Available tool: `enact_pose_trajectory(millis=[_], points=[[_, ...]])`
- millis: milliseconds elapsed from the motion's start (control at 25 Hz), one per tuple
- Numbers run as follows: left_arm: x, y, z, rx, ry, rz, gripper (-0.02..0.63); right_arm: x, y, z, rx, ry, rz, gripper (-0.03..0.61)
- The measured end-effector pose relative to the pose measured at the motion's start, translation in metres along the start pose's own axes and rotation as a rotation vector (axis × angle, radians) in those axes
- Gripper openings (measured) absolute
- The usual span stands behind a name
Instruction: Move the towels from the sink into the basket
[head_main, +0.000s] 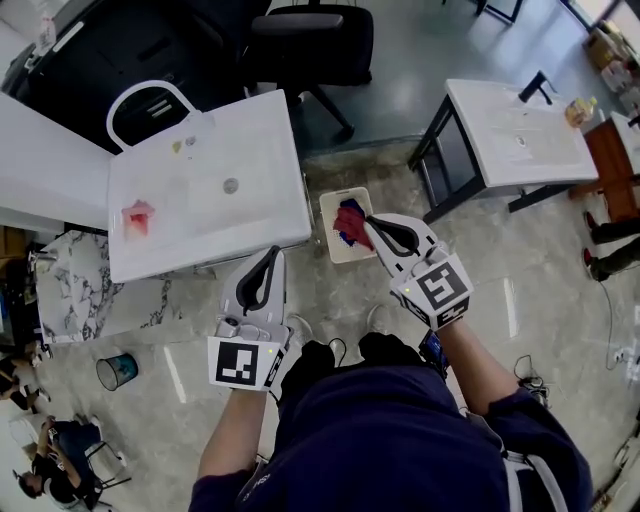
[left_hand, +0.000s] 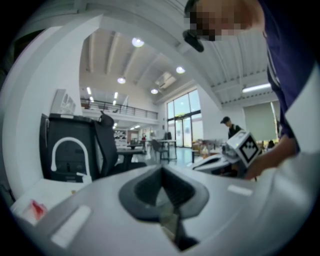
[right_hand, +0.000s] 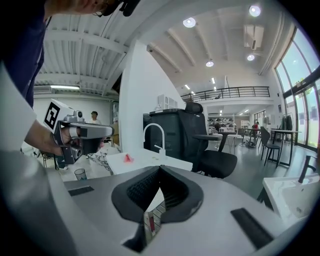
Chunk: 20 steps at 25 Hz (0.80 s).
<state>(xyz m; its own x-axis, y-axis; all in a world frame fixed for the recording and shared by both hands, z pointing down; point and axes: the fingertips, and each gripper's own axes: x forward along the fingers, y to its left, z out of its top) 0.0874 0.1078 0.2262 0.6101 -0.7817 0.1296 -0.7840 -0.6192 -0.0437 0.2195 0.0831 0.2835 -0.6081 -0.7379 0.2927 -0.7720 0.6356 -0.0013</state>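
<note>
Left gripper (left_hand: 161, 170): jaws pressed together, nothing between them. Right gripper (right_hand: 160, 168): jaws also clenched together, empty. In the head view both are held up in front of the person's body, above the floor and apart from each other. The left one's tip is just beside the front edge of the sink (head_main: 220, 150); the right one's tip is over the right edge of the basket (head_main: 345, 254).

The basket stands on the floor just right of the sink unit, with red and blue towels (head_main: 350, 225) bunched inside. One red towel (head_main: 138, 215) lies in the sink at its left end, well apart from both grippers. A white faucet (head_main: 150, 98) arches at the far side of the sink. Black office chair (head_main: 310, 45) behind it, white table (head_main: 520, 135) to the right, small bin (head_main: 117, 371) on the floor at left.
</note>
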Motion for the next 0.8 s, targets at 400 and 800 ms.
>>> enact_pose_trajectory(millis=[400,800], points=[[-0.062,0.094,-0.006,-0.015,-0.022,0.02,0.003,0.072,0.074,0.04,-0.026,-0.016,0.003,0.008],[-0.114,0.154,-0.007,-0.016,-0.049,0.014,0.003,0.115,0.139,0.074,-0.07,-0.035,-0.011,0.009]])
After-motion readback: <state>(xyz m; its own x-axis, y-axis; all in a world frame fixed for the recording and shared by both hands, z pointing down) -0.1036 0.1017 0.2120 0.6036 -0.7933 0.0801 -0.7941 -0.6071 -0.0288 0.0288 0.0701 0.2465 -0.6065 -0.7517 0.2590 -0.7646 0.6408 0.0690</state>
